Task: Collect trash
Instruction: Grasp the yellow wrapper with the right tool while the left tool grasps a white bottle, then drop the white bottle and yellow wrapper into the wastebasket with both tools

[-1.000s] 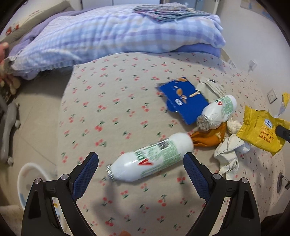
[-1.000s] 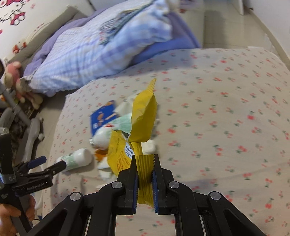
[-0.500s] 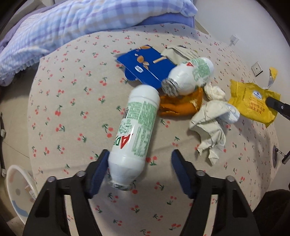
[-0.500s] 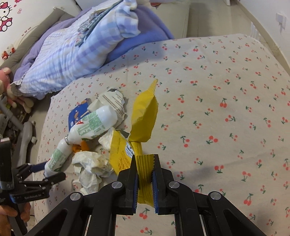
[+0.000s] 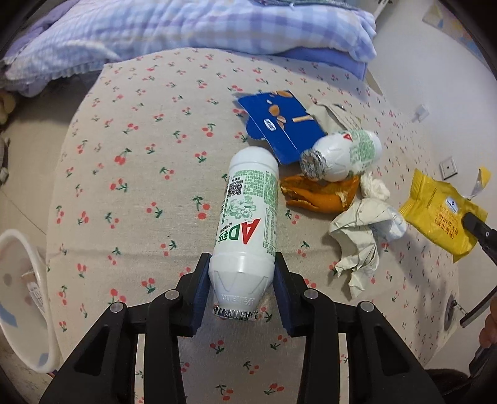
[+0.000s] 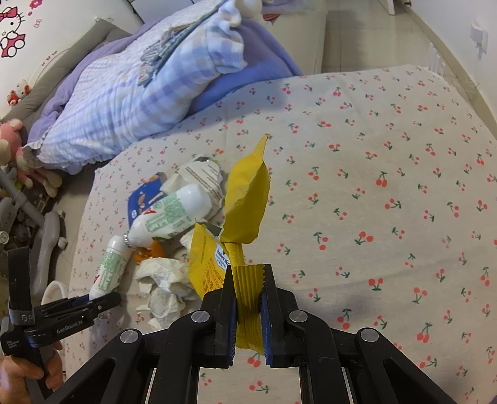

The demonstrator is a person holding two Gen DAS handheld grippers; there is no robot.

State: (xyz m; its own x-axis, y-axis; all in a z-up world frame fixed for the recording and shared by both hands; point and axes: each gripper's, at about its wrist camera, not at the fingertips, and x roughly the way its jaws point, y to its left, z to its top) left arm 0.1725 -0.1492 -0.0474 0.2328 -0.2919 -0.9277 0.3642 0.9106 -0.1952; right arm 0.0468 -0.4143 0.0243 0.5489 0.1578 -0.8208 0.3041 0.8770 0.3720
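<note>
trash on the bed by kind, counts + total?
White bottles: 2, one in the left tongs, one lying in the pile
Yellow wrappers: 1, in the right tongs
Blue carton: 1
Crumpled paper: 3
Orange peel: 1
Total: 8

Bed sheet (image 5: 149, 174), beige with red cherry print, covers the mattress. Checked blue-and-white quilt (image 5: 174, 28) bunched along the far edge, over a purple blanket (image 6: 248, 77). 1 folded striped cloth (image 6: 167, 46) on top of the quilt. Pink stuffed toy (image 6: 12, 146) off the bed's left side. Cat sticker (image 6: 12, 28) on the wall. Wall socket (image 5: 449, 167) past the right edge.
</note>
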